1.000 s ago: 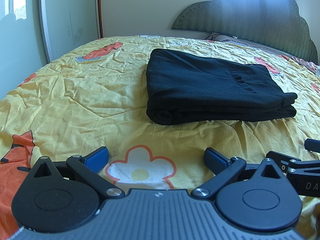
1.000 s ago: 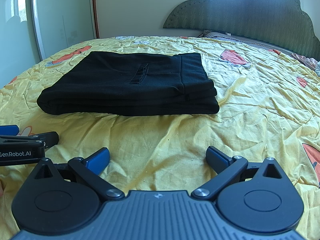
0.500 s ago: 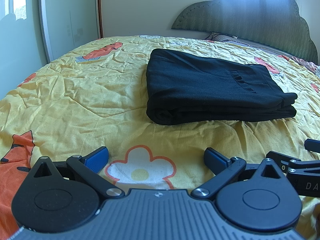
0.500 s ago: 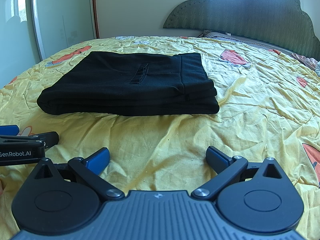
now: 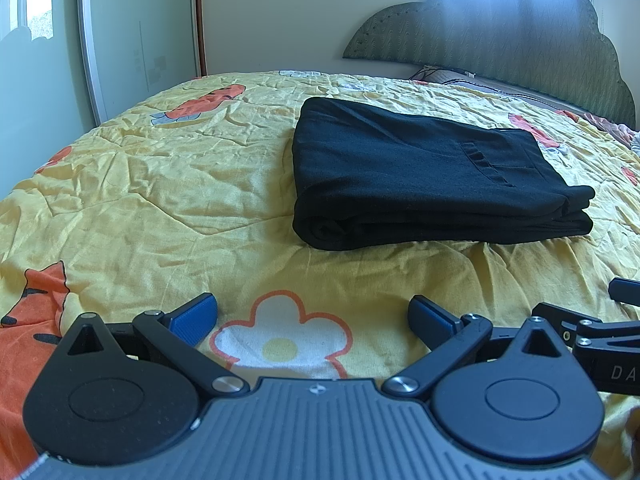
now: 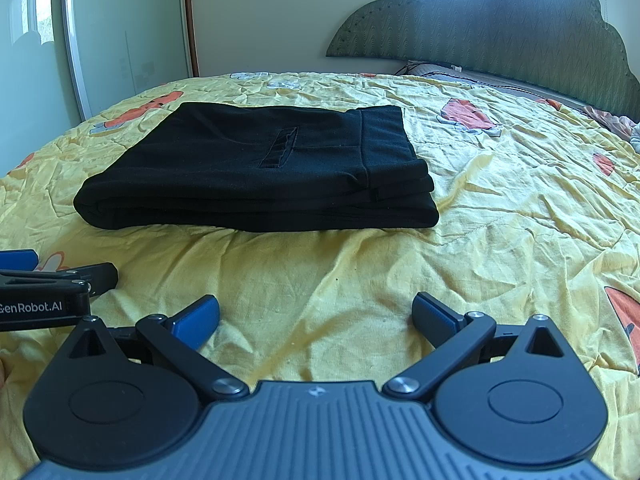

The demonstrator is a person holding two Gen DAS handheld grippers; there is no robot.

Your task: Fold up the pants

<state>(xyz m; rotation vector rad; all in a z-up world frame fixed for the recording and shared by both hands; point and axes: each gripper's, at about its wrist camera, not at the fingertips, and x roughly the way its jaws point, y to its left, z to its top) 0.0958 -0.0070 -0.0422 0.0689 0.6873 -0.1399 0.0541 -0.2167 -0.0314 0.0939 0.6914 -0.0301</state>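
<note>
1. The left gripper (image 5: 313,318) is hovering low over the bed with its blue-padded fingers (image 5: 195,317) spread wide and gripping nothing; a white flower print (image 5: 282,340) on the bedspread is showing in the gap between them.
2. The right gripper (image 6: 316,316) is sitting the same way, its fingers (image 6: 434,315) released and empty, with only wrinkled yellow cloth between them.
3. The two grippers are lying near each other, side by side (each one's tip is peeking into the edge of the other's view).
4. The black pants (image 5: 424,176) are lying ahead of both grippers, well apart from the fingers, folded into a flat, stacked rectangle.
5. In the right wrist view the pants (image 6: 264,172) are showing a pocket slit on the top layer, and the layered open edges are facing right while the rounded fold is facing left.
6. The yellow bedspread (image 5: 160,200) under them is looking creased all over and carrying orange cartoon prints.
7. A scalloped green headboard (image 6: 500,24) is standing at the far right, beyond the pants.
8. A pale sliding wardrobe door (image 6: 120,32) is standing along the left wall.
</note>
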